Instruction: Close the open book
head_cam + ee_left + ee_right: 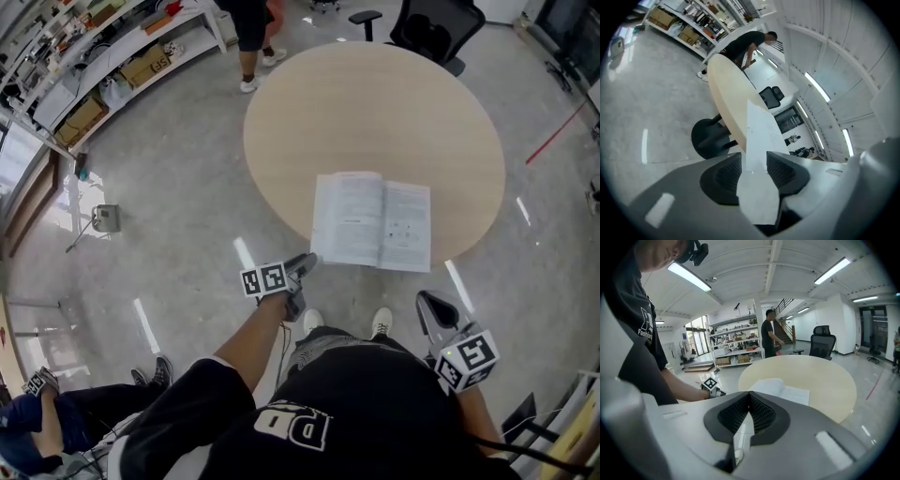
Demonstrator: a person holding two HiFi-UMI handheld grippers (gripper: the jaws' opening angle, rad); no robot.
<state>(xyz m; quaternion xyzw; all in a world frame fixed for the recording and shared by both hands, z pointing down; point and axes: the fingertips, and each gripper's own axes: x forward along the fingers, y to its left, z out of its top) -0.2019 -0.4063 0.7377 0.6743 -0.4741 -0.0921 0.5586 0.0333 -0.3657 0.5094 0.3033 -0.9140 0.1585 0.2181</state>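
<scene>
An open book [372, 220] with white printed pages lies flat at the near edge of the round light-wood table [375, 112]. In the head view my left gripper [305, 264] reaches the book's near left corner. In the left gripper view its jaws [753, 161] stand apart, rolled onto their side, with the white page of the book [759, 131] running between the pads; I see no pad pressing on it. My right gripper [433, 309] hangs below the table's edge, right of the book, shut and empty. In the right gripper view its tips [749, 397] meet, with the book [780, 390] ahead.
A black office chair [431, 28] stands beyond the table. A person [251, 37] stands at the far left of it, near shelving [122, 56] with boxes. Another person sits low at the left [37, 412]. The table's dark base [710, 136] is underneath.
</scene>
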